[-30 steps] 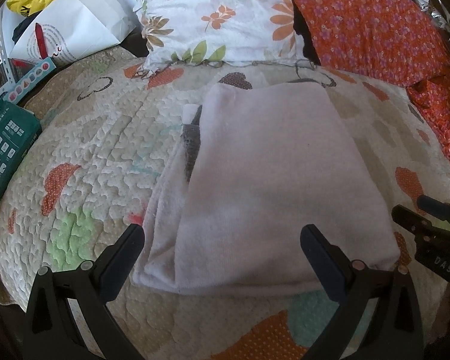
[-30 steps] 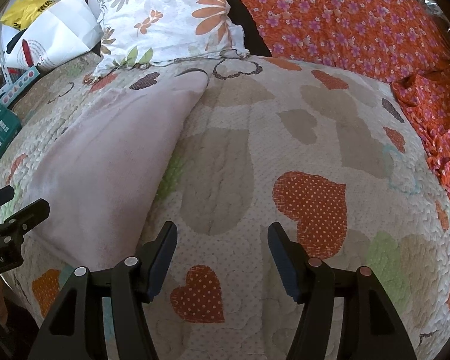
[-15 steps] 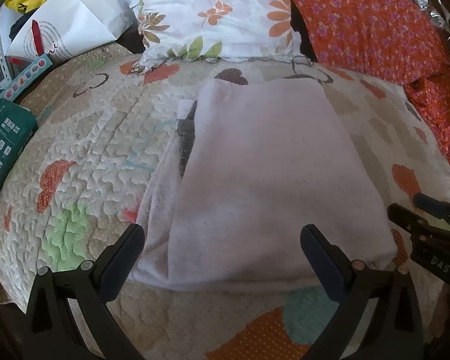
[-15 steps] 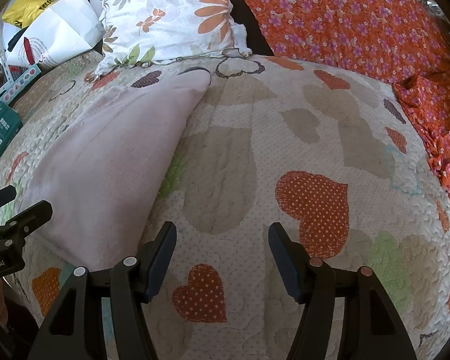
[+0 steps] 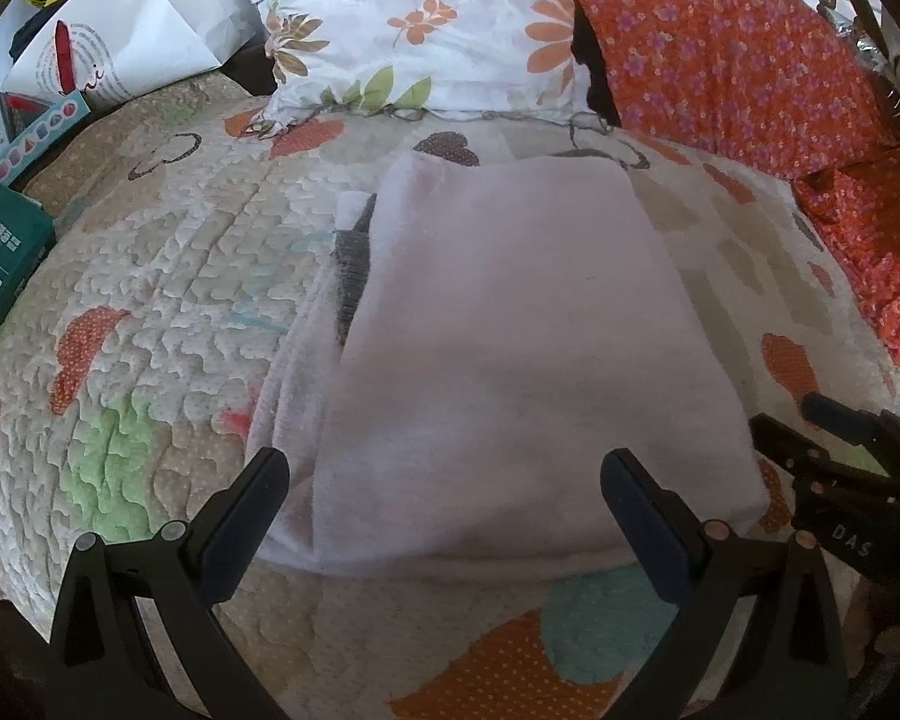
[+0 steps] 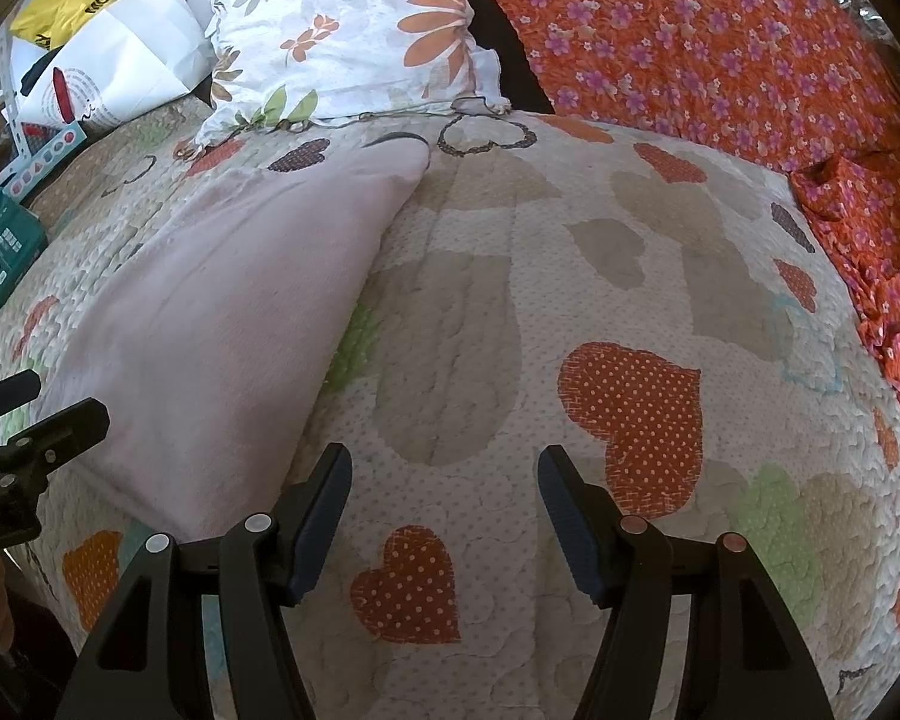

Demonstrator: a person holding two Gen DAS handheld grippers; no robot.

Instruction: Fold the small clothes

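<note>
A pale pink folded garment (image 5: 510, 348) lies flat on the heart-patterned quilt (image 5: 150, 300), with a grey patch (image 5: 351, 264) showing at its left fold. My left gripper (image 5: 444, 492) is open and empty, its fingers wide over the garment's near edge. My right gripper (image 6: 444, 480) is open and empty over bare quilt (image 6: 630, 300), to the right of the garment (image 6: 228, 324). The right gripper shows at the right edge of the left wrist view (image 5: 840, 468).
A floral white pillow (image 5: 426, 30) and an orange flowered pillow (image 5: 720, 54) lie at the back. More orange fabric (image 5: 870, 252) is at the right. A white paper bag (image 5: 120, 42) and a teal box (image 5: 0, 264) sit at the left.
Both views shifted slightly; the garment sits a little higher in the left view. Both grippers stay open and empty. The garment has not moved on the quilt.
</note>
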